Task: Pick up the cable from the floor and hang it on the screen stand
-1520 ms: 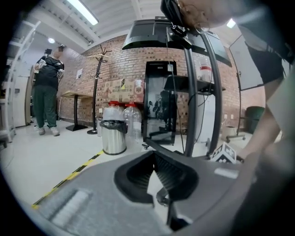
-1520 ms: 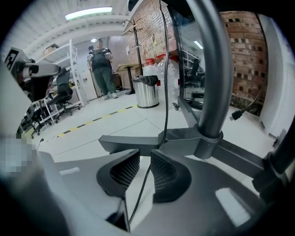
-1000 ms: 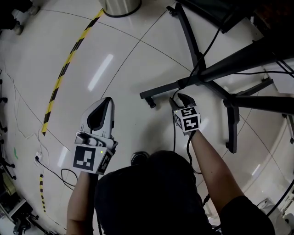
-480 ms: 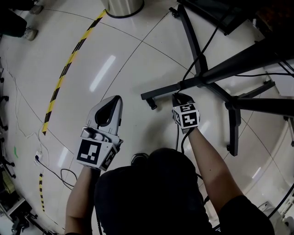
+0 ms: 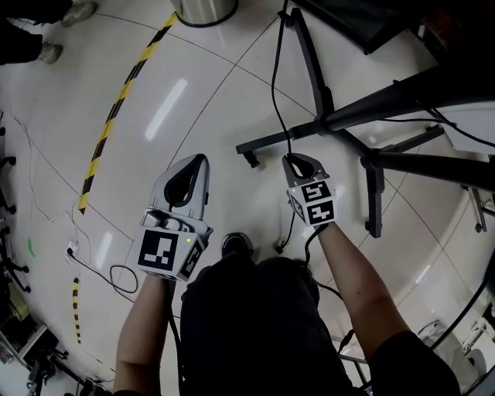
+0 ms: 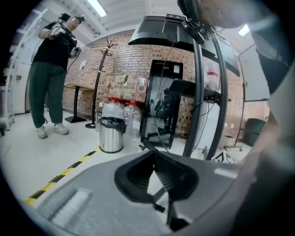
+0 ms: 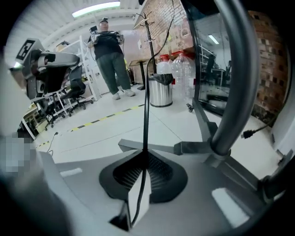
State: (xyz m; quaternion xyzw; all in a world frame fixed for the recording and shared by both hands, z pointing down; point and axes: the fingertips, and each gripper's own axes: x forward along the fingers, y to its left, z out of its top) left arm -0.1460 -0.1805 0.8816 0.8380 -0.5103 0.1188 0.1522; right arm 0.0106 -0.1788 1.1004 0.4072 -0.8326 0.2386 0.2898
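The black cable [image 5: 273,85] runs taut from my right gripper [image 5: 292,159] toward the top of the head view, over the leg of the black screen stand [image 5: 321,85]. In the right gripper view the cable [image 7: 146,106] passes straight down between the two pads of the right gripper [image 7: 145,156]. Those jaws are closing and the pads press on it. More cable hangs below the wrist [image 5: 288,232]. The stand's grey post [image 7: 232,87] rises just right of that gripper. My left gripper [image 5: 199,159] is held left of it, shut and empty; its tips [image 6: 154,153] meet.
A steel bin [image 5: 203,9] stands on the floor beyond the stand. Yellow-black tape [image 5: 116,100] crosses the floor at left. A thin white lead with a plug [image 5: 71,251] lies at far left. A person [image 7: 109,50] stands in the background beside a coat rack [image 6: 99,83].
The right gripper's jaws have closed on the cable and drawn it up off the floor, so it now runs taut. The left gripper has drifted right and a little up.
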